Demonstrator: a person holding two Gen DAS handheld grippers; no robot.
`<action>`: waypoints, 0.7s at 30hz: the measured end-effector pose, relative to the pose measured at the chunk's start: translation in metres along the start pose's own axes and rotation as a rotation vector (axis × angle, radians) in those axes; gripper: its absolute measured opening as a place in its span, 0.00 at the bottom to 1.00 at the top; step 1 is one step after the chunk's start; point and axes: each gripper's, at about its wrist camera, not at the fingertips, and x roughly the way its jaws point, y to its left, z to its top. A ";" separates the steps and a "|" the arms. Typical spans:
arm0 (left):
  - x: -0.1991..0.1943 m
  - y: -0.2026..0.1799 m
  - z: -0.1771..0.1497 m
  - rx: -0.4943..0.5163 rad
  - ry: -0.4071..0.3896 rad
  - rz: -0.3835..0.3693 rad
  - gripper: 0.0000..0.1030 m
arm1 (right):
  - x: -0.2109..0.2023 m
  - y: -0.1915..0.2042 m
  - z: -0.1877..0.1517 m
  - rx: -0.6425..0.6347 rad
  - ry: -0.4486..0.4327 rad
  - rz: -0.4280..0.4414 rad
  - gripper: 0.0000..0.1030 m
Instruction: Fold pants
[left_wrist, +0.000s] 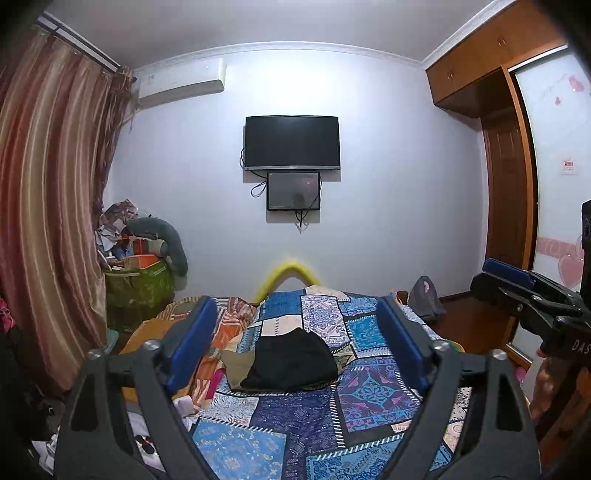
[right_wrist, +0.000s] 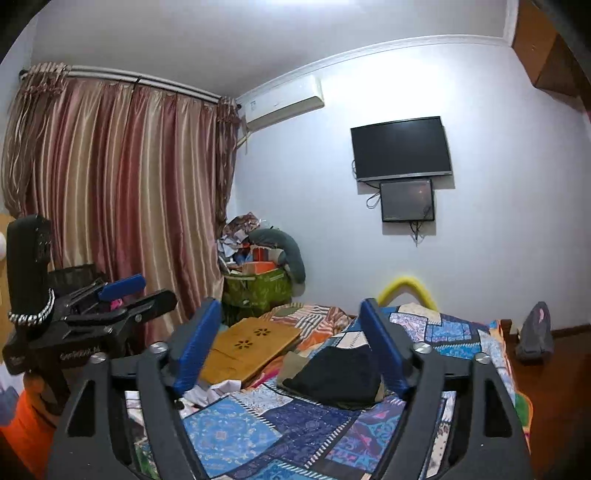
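Observation:
A folded black pair of pants (left_wrist: 291, 363) (right_wrist: 336, 376) lies in a compact stack on the patchwork bedspread (left_wrist: 295, 417) (right_wrist: 236, 432), on top of a tan garment (left_wrist: 236, 365). My left gripper (left_wrist: 297, 302) is held level above the bed, short of the pants. It is open, with nothing between its blue pads (left_wrist: 188, 343). My right gripper (right_wrist: 290, 302) is likewise open and empty, with the pants seen past its right pad (right_wrist: 384, 347). Each gripper shows at the edge of the other's view: the right gripper (left_wrist: 484, 277) at the right and the left gripper (right_wrist: 157, 288) at the left.
A wooden lap tray (right_wrist: 255, 343) lies on the bed's left side. A green bag of clutter (left_wrist: 140, 291) stands by the striped curtain (left_wrist: 48, 206). A yellow hoop (left_wrist: 291, 269) sits at the bed's far end, a grey bag (left_wrist: 424, 299) on the floor, a wardrobe (left_wrist: 509, 192) at right.

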 end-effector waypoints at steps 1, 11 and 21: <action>-0.001 0.000 -0.002 -0.006 0.000 0.000 0.93 | -0.003 0.002 0.000 -0.001 -0.003 -0.011 0.83; -0.002 0.006 -0.016 -0.042 0.015 0.005 0.98 | -0.012 0.013 -0.006 -0.021 -0.012 -0.057 1.00; 0.001 0.009 -0.020 -0.056 0.023 0.013 0.99 | -0.014 0.011 -0.013 -0.005 0.004 -0.056 1.00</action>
